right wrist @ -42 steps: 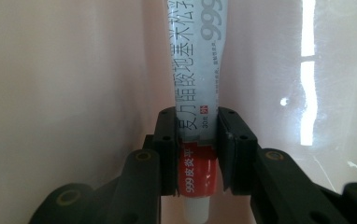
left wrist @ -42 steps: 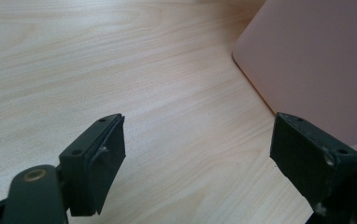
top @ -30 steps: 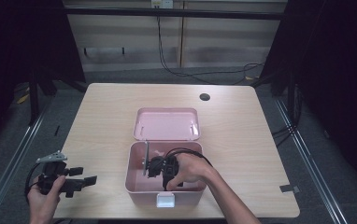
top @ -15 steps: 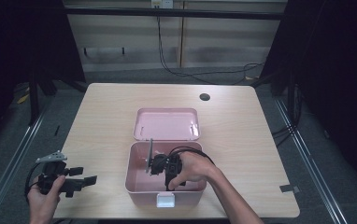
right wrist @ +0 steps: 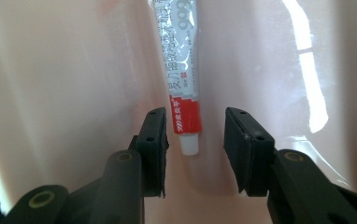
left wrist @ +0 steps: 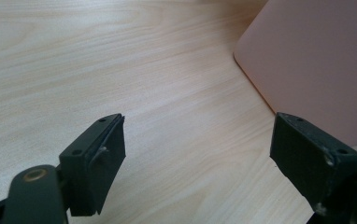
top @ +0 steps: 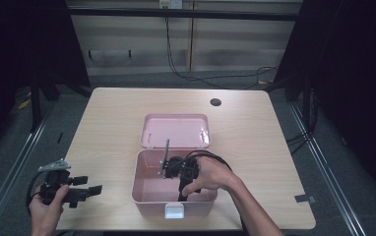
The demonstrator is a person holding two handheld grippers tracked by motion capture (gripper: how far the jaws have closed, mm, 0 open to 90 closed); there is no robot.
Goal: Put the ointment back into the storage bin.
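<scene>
Pink box (right wrist: 64, 70) holds tube (right wrist: 179, 70), top cut off.

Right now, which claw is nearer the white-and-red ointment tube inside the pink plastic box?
Right claw: open, straddling the tube's cap end. Left claw sits open on the table, left of the box.

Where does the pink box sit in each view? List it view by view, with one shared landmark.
High view: pink box, centre, at the table's near edge.
Left gripper view: its outer wall, upper right.
Right gripper view: its inner wall as backdrop.
Shared landmark: the tube leaning inside the box, also in the right gripper view.
</scene>
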